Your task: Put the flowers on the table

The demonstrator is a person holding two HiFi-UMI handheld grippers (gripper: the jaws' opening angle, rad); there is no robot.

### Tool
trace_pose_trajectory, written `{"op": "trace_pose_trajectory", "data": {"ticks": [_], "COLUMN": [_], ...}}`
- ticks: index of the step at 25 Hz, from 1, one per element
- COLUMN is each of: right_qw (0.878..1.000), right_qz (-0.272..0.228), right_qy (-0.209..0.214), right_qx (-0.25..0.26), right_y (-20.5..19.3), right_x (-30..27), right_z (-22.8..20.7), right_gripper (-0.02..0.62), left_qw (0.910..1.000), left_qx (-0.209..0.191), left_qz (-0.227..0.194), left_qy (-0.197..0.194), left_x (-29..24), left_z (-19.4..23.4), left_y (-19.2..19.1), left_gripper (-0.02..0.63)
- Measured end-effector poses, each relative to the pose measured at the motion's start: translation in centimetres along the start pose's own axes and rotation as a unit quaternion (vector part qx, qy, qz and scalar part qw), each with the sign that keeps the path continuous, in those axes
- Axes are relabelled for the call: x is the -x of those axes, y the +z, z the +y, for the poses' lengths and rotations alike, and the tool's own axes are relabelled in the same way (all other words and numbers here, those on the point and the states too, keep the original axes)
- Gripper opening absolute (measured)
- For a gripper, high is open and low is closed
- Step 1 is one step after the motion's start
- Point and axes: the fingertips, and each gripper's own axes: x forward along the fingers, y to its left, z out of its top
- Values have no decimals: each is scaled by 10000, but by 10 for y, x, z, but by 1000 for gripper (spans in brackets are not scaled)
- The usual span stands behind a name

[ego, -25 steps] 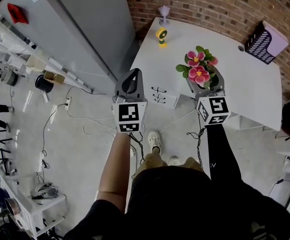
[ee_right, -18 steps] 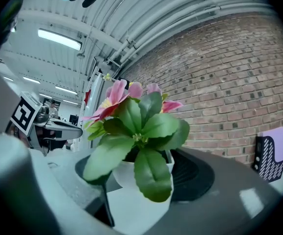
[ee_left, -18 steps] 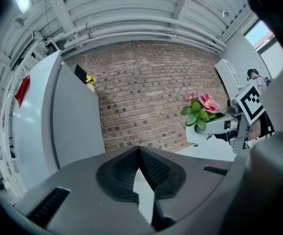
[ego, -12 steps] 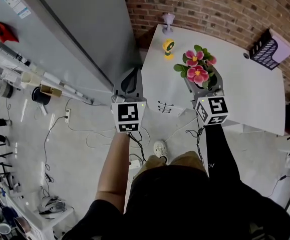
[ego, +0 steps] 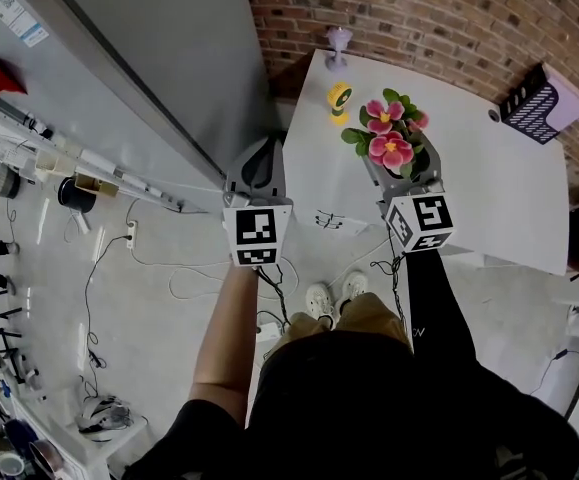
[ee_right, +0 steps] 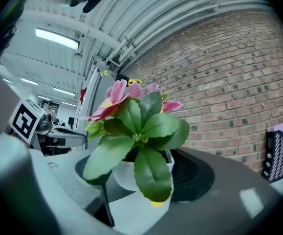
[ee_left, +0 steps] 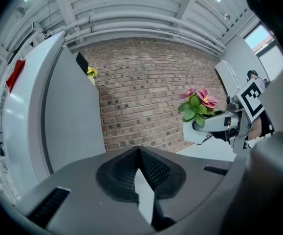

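Note:
Pink flowers with green leaves stand in a small white pot; in the head view the flowers hang over the near part of the white table. My right gripper is shut on the pot, its jaws pressed against the pot's sides in the right gripper view. My left gripper is shut with nothing in it, held left of the table's corner above the floor; in its own view the fingertips meet. From the left gripper view the flowers show to the right.
A brick wall backs the table. On the table stand a small yellow figure, a pale goblet and a perforated file holder. A tall grey cabinet stands to the left. Cables lie on the floor.
The view has shifted closer to the table. The flowers in my right gripper have moved slightly forward over the table's near part. The feet below have stepped forward.

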Motion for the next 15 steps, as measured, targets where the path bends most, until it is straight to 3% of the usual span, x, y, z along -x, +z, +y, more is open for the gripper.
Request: {"op": "trace_pose_trajectory", "data": {"ticks": [6,15], "right_qw": [9997,9963], "right_qz": [110,515], "right_qy": [229,666], "right_qx": [31,-186], "right_y": [-12,-70], "right_x": [-17,-49], "right_z": [9,37], "right_gripper": [345,345], "left_qw": [9999,9993], "left_qx": [82,148], "left_qz": [61,346], "left_qy": [72,-2], "left_x": [-7,-8], "left_z": [8,3], "left_y": [-9,-39], "left_gripper": [6,6]}}
